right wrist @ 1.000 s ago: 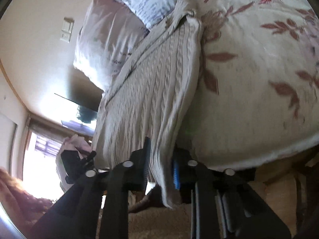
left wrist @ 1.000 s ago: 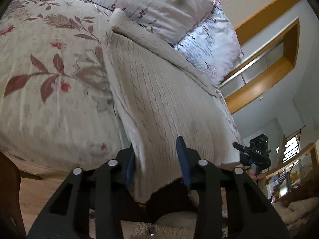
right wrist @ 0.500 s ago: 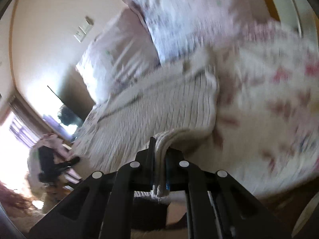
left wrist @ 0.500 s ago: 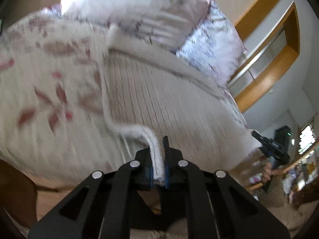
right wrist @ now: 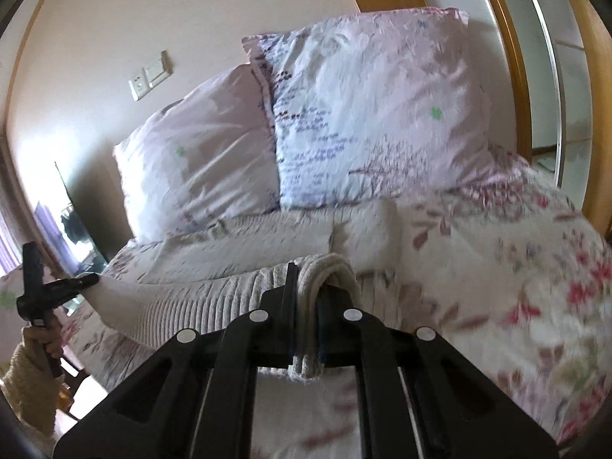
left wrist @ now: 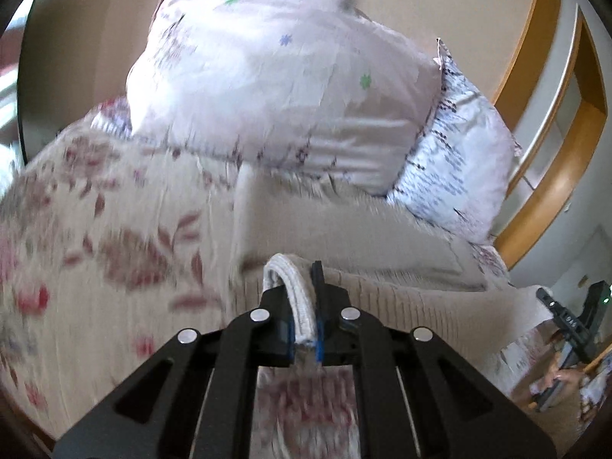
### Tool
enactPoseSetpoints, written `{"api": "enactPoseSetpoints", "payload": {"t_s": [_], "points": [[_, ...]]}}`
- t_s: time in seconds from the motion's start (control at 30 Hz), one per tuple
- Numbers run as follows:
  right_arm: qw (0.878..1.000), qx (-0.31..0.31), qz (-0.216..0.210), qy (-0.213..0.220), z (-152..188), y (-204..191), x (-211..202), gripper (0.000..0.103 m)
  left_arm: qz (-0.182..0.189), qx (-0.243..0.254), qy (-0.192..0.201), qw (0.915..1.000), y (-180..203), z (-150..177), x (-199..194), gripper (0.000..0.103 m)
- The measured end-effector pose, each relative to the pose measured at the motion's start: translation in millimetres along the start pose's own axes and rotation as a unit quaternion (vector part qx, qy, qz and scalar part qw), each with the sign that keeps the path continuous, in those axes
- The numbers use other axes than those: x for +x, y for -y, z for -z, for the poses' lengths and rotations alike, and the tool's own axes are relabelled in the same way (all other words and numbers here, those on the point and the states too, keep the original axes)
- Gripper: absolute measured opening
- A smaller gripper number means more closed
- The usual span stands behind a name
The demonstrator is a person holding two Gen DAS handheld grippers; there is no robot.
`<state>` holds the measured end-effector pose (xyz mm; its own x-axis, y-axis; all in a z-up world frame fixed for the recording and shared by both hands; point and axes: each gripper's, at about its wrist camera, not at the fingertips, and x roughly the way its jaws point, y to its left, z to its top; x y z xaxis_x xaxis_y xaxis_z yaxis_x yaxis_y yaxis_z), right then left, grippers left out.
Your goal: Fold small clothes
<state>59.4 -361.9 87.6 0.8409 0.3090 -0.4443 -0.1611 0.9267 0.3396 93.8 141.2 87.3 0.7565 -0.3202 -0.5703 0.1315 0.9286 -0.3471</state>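
A cream cable-knit sweater (left wrist: 363,244) lies across the flowered bed, its far part flat below the pillows. My left gripper (left wrist: 304,306) is shut on the sweater's ribbed hem, which loops up between the pads. My right gripper (right wrist: 306,306) is shut on the hem at the other corner; the sweater (right wrist: 214,298) stretches left from it toward the left gripper (right wrist: 42,290). Both hold the hem raised above the bed, over the sweater's lower part. The right gripper (left wrist: 570,321) shows at the right edge of the left wrist view.
Two pale patterned pillows (left wrist: 283,91) (right wrist: 375,122) lean on the wall at the head of the bed. The flowered quilt (left wrist: 95,252) spreads to both sides. A wooden frame (left wrist: 550,176) stands right of the bed. A wall switch (right wrist: 151,76) is above the pillows.
Both grippers closed on the sweater's hem and lifted it from the bed's edge, carrying it forward toward the pillows. The views have tipped up to face the headboard wall.
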Motion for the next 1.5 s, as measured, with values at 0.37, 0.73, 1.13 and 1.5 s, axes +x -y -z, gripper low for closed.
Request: {"api": "enactPoseSetpoints", "payload": {"t_s": [0.37,0.73,1.13,1.5], "points": [[0.999,0.027,0.04,-0.014,-51.6,14.8,93.6,0.008,-0.047,0.023,0.01,0.9986,15.0,-79.0,92.6,0.006],[0.984,0.119,0.075,-0.106,-47.8,59.7,196.7,0.008,-0.044,-0.062,-0.075,0.9943,-18.0,-81.5,198.1,0.007],[0.976,0.199,0.039,-0.084,-66.2,66.8,208.4,0.063,0.008,-0.1,-0.055,0.9934,-22.7,-95.5,193.3,0.065],[0.983,0.122,0.078,-0.109,-25.2,69.4,137.4,0.046,-0.034,-0.022,-0.073,0.9965,-31.3,-65.8,140.0,0.048]]}}
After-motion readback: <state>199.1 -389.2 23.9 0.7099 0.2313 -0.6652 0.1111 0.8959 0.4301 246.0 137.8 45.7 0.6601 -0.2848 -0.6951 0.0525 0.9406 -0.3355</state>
